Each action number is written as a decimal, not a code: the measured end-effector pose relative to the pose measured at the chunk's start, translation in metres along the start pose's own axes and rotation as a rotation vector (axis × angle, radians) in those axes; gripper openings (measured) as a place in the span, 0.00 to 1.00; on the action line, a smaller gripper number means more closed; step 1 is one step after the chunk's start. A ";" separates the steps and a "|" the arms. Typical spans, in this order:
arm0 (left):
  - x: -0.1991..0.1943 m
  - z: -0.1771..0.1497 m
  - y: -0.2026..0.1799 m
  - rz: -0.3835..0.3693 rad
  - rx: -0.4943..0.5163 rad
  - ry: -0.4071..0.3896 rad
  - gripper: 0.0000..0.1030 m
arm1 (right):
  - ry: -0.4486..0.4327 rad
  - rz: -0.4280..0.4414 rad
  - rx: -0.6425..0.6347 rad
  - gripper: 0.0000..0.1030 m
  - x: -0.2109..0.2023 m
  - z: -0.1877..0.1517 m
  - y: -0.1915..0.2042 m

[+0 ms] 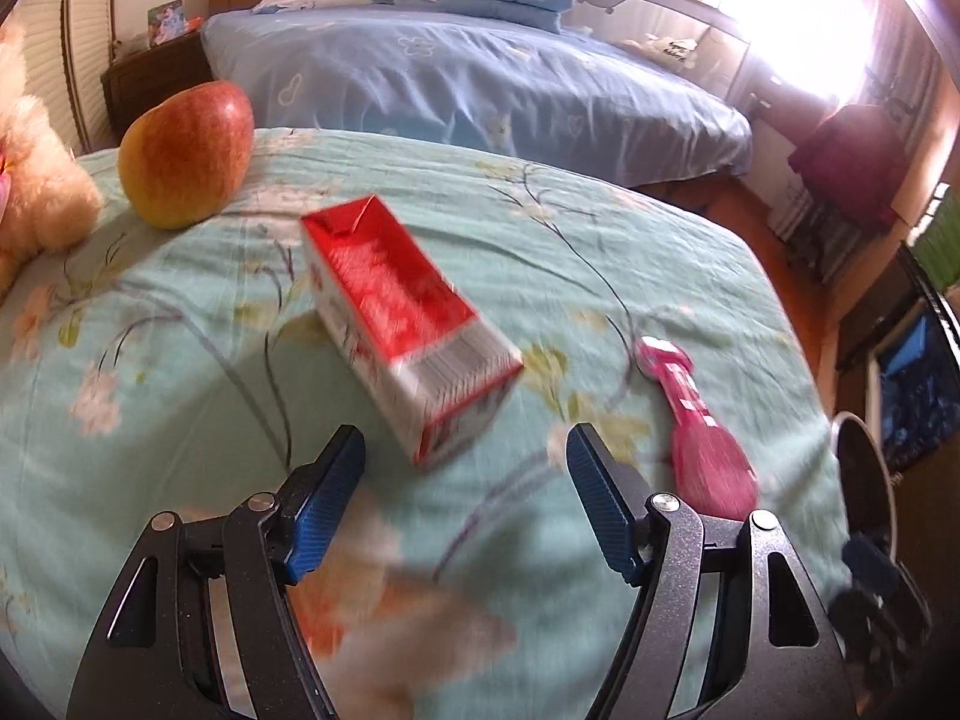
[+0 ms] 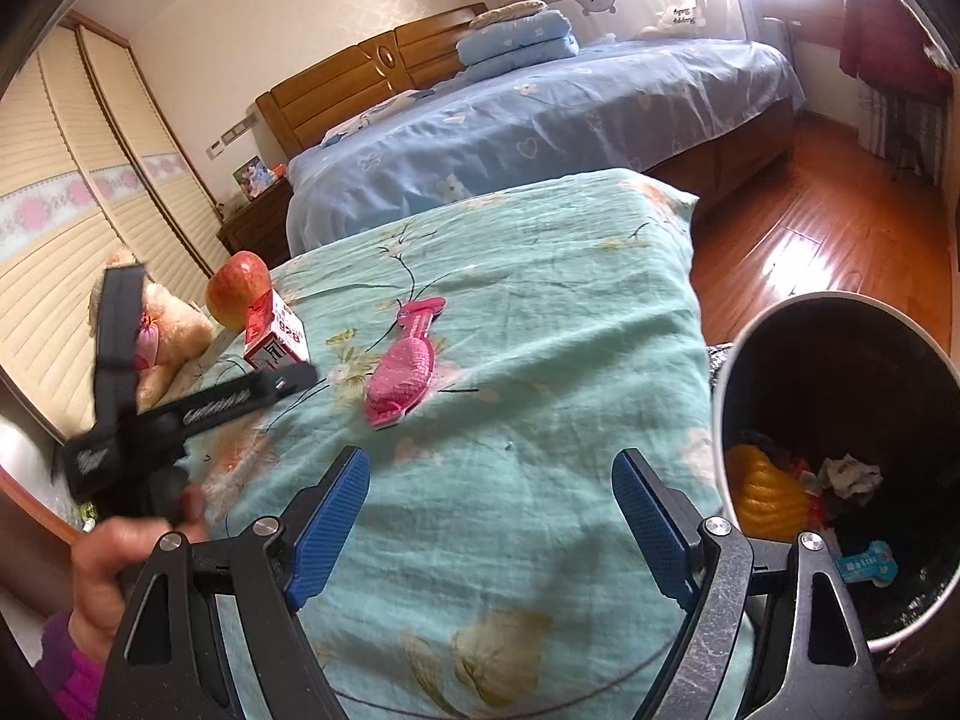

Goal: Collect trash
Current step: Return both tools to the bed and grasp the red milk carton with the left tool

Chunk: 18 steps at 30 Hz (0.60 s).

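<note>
Just ahead of left gripper [image 1: 465, 456] red carton [image 1: 408, 330], bin [image 2: 840, 324] at quilt edge

Motion-blurred red carton [image 1: 408, 330], lettering unreadable; plush toy [image 1: 36, 180] cut by left edge.

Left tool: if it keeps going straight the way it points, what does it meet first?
Most likely the red and white carton, lying just ahead between the open left tool; blur makes depth uncertain.

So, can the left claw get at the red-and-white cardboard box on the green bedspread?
Probably yes: the left claw is open, the red-and-white cardboard box lies just ahead, nothing between them.
</note>
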<state>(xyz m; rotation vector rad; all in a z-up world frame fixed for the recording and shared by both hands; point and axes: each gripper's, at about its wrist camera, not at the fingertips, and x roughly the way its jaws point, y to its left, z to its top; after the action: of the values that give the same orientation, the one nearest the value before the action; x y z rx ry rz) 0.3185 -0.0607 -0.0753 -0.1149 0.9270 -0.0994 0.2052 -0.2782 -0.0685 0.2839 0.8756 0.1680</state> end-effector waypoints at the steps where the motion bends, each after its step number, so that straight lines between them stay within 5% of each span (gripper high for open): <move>1: 0.003 0.003 -0.001 0.014 0.005 -0.003 0.69 | 0.004 0.002 -0.004 0.82 0.003 0.001 0.001; 4: 0.006 0.009 0.005 0.020 0.008 -0.019 0.65 | 0.012 -0.001 -0.026 0.82 0.008 0.003 0.005; 7: 0.001 0.006 0.020 0.008 -0.003 -0.031 0.38 | 0.018 0.004 -0.048 0.81 0.014 0.006 0.012; 18: -0.050 -0.049 0.069 -0.144 0.047 0.001 0.35 | 0.052 -0.010 -0.153 0.78 0.051 0.016 0.054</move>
<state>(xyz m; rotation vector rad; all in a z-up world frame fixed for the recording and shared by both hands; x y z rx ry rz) 0.2519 0.0113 -0.0750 -0.1377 0.9164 -0.2546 0.2488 -0.2167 -0.0792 0.1324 0.9100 0.2324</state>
